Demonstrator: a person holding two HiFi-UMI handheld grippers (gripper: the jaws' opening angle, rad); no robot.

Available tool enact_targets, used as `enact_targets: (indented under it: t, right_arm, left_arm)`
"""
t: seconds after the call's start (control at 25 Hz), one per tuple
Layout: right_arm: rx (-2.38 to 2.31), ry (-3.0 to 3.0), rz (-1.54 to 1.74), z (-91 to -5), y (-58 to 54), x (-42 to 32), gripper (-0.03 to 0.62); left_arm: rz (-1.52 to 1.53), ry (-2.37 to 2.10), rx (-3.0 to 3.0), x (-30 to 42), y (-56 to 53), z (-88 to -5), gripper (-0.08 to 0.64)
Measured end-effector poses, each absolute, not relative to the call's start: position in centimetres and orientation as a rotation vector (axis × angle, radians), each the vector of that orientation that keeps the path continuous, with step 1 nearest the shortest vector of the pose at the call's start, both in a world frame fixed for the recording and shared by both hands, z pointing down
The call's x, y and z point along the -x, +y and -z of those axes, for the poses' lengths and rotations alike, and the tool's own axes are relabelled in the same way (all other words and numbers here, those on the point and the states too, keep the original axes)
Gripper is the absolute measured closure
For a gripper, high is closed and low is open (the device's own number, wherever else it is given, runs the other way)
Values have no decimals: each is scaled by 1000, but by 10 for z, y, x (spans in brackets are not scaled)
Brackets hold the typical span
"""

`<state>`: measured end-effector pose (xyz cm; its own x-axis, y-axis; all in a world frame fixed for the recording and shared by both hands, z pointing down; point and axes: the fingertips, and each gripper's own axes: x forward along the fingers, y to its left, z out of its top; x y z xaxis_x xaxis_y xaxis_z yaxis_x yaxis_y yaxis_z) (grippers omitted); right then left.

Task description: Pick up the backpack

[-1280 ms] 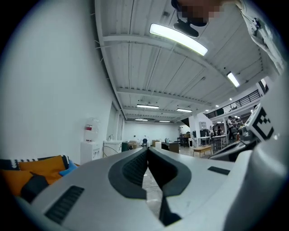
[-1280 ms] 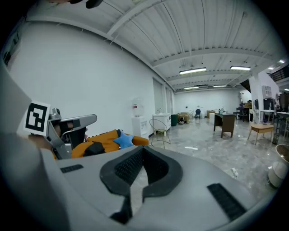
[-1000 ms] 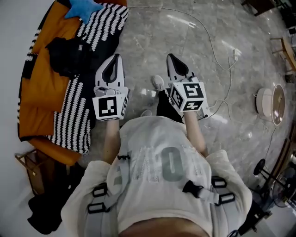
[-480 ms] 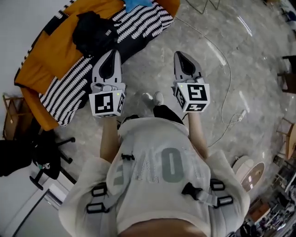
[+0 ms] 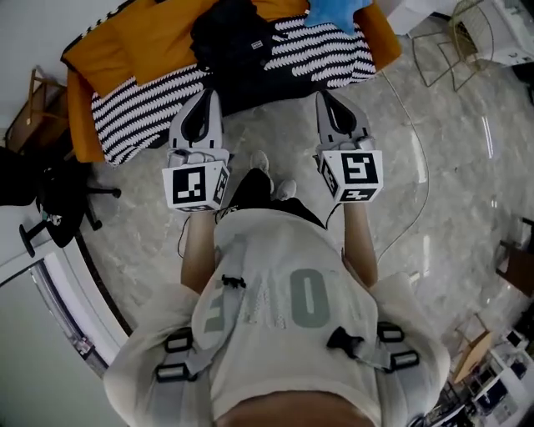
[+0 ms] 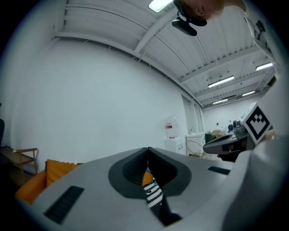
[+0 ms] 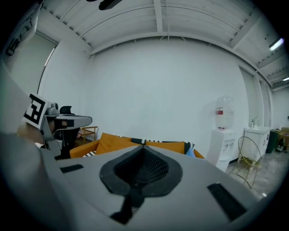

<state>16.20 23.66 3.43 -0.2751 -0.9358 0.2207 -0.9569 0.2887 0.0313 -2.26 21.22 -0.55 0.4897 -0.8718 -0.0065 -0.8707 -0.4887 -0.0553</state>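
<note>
Status: black backpack (image 5: 227,40) sits on the orange sofa (image 5: 125,37). It's slumped on the black-and-white striped throw (image 5: 142,113) near the backrest. A bright blue cushion (image 5: 334,12) is just beside it, to the right in the head view.

Left gripper (image 5: 210,98) and right gripper (image 5: 322,97) are held out at the sofa's front edge, short of the bag, one to either side of it. Jaws on both are fully together with nothing between them; each gripper view shows the pads meeting at the tip.

Risks as I see them:
- Jaws are shut. Reaching in like this would only shove the bag into the backrest, so they need to open before contact.
- Bag is soft, all black and crumpled. I can't make out a top handle or strap from the head view, and neither gripper view shows the bag clearly. A blind pinch likely gets a loose fold of fabric, which slips or leaves the bag hanging lopsided.
- Throw lies directly under the bag. Go too low and the jaws nip the throw along with it, dragging it off the sofa.
- Blue cushion is close on the right, so the right gripper could catch or knock it.
- One-sided grab: the bag's weight may twist it out. The handle, or two holds, looks safer.
</note>
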Motion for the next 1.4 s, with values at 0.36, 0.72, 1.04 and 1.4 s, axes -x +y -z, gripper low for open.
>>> enact_targets:
  t: [0.36, 0.72, 1.04, 1.4]
  right_arm:
    - [-1709, -2472, -136, -22, 166, -139, 584]
    - [-1666, -2540, -133, -16, 145, -129, 584]
    - [-1672, -2571, -126, -5, 142, -125, 584]
    - [-1715, -2770, -314, 18, 120, -138, 227]
  left_arm:
    - [-34, 1760, 2523, 59, 153, 19, 540]
    - [0, 1876, 2467, 73, 144, 11, 540]
    - [-108, 1855, 2440, 82, 142, 30, 537]
    - [-229, 1925, 2518, 98, 123, 28, 247]
